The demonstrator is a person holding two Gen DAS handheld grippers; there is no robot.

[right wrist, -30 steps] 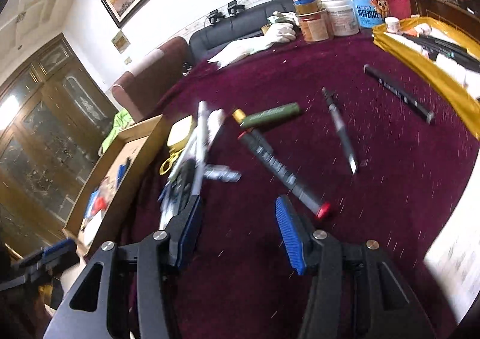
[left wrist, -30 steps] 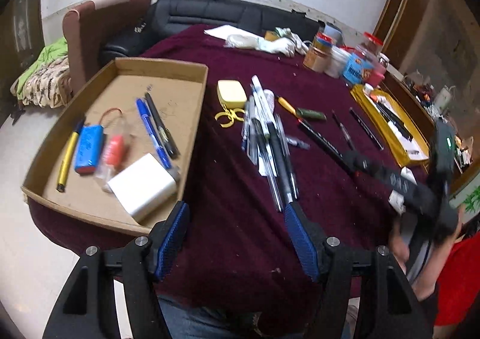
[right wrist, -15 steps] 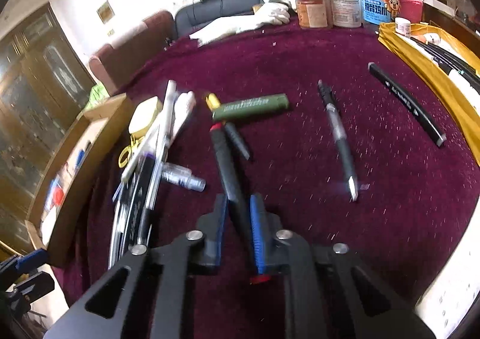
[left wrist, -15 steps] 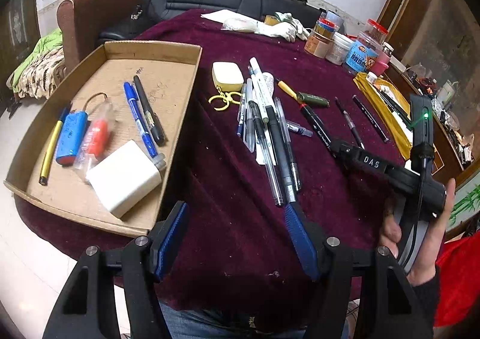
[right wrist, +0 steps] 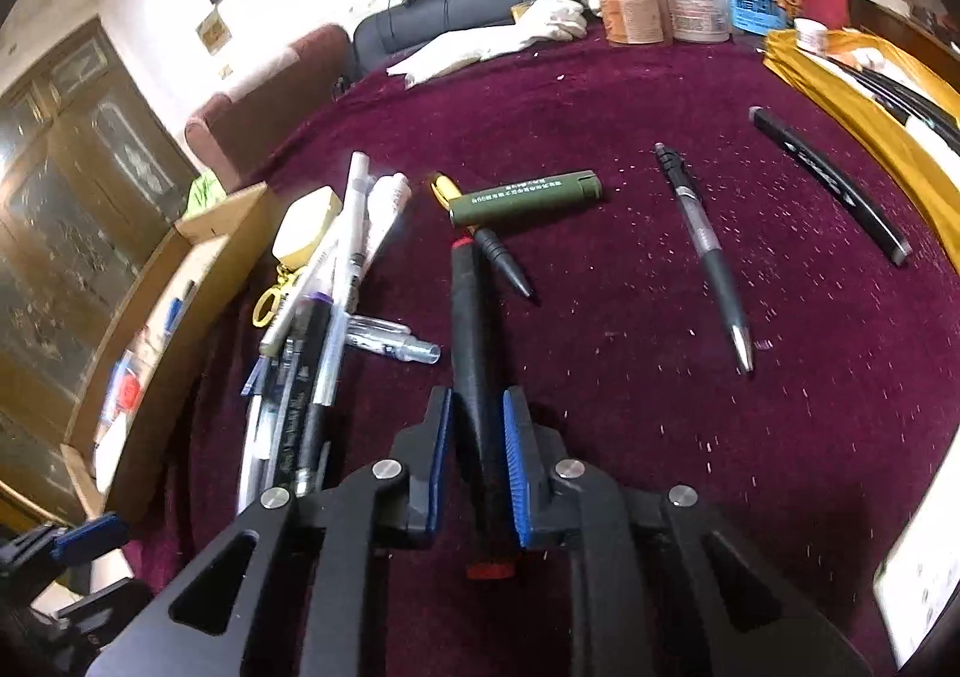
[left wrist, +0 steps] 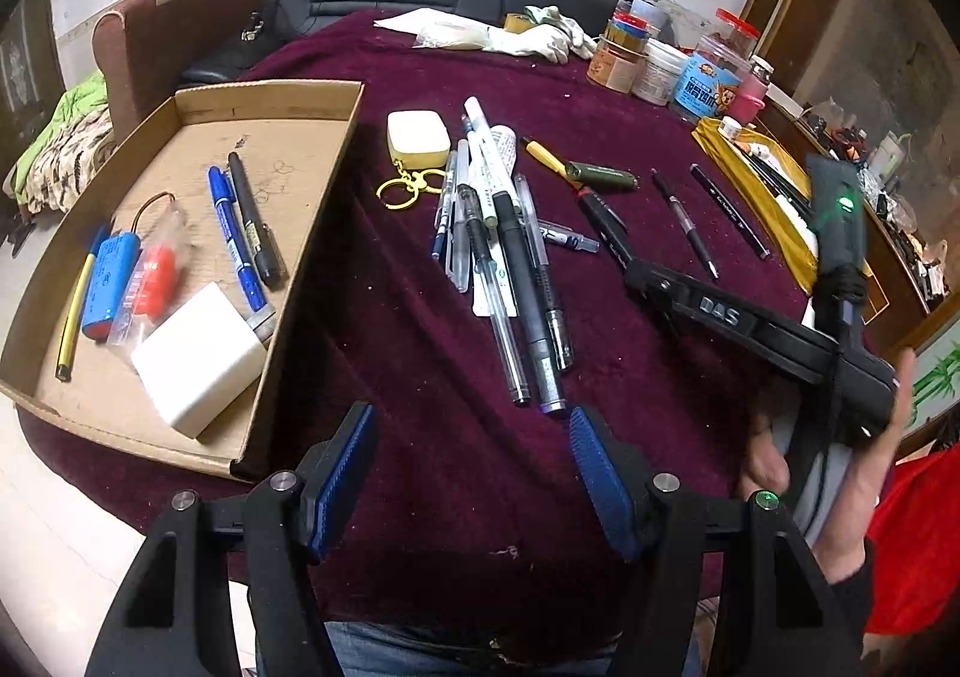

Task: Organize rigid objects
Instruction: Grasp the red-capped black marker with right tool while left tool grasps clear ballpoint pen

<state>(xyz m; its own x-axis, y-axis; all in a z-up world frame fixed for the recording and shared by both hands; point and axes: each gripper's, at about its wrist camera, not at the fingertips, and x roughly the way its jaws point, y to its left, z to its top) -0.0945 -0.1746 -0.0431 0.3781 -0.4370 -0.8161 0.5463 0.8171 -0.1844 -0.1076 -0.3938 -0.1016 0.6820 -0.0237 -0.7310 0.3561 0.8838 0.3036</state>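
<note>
Right gripper [right wrist: 474, 461] squeezed tight on a black marker with red ends [right wrist: 471, 329], marker lying on the dark red tablecloth [right wrist: 630, 377] just right of the pen pile [left wrist: 504, 257], left gripper [left wrist: 471, 473] wide with nothing in it, cardboard tray [left wrist: 288, 197] left of the pile

Dark red tablecloth [left wrist: 420, 497] with pale specks, brown cardboard tray [left wrist: 270, 95], black marker [right wrist: 471, 353] with red ends, olive green tube [right wrist: 525, 197], pale yellow case [left wrist: 418, 137], blue gripper pads [right wrist: 516, 473]
</note>
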